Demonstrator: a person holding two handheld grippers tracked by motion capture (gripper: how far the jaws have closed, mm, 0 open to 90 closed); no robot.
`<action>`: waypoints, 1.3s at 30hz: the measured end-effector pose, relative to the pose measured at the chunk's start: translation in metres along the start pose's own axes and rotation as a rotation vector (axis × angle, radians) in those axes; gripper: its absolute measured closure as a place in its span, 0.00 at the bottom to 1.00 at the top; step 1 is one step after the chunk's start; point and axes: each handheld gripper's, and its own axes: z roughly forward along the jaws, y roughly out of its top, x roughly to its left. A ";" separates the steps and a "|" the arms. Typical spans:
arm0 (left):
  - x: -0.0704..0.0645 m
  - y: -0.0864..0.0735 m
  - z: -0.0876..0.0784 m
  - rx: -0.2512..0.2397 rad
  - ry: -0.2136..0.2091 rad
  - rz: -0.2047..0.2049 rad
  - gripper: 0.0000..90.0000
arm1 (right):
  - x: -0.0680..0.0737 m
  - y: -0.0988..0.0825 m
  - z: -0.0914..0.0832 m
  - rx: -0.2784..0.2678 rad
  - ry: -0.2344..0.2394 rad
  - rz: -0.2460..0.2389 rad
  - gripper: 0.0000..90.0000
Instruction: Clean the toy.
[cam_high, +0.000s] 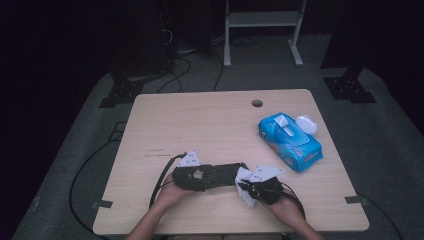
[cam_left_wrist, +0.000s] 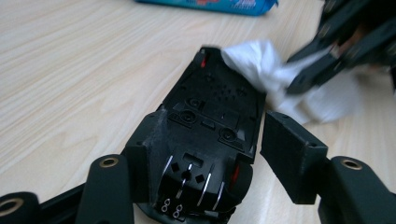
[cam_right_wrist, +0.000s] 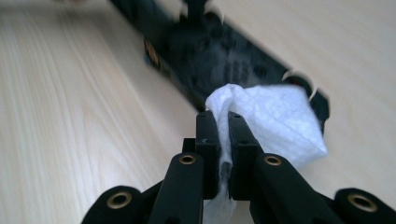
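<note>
- my right gripper pinches the white wipe, pressed to the black device's near end.
- the device's long axis runs leftward from the wipe toward my left gripper.
- left jaws stand spread, one pad clear of the device.

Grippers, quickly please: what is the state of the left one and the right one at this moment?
Left gripper: open, jaws either side of the black device, right pad apart from it.
Right gripper: closed on the white wipe.
</note>
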 end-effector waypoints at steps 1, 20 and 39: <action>0.000 -0.001 0.001 0.007 -0.008 0.004 0.45 | 0.000 0.005 -0.002 -0.019 -0.005 -0.005 0.94; -0.008 -0.005 0.005 0.065 0.043 0.098 0.20 | -0.019 0.010 0.018 -0.009 0.034 0.102 0.93; -0.015 -0.013 0.011 0.161 0.024 0.163 0.16 | -0.018 0.007 0.018 -0.015 0.037 0.126 0.93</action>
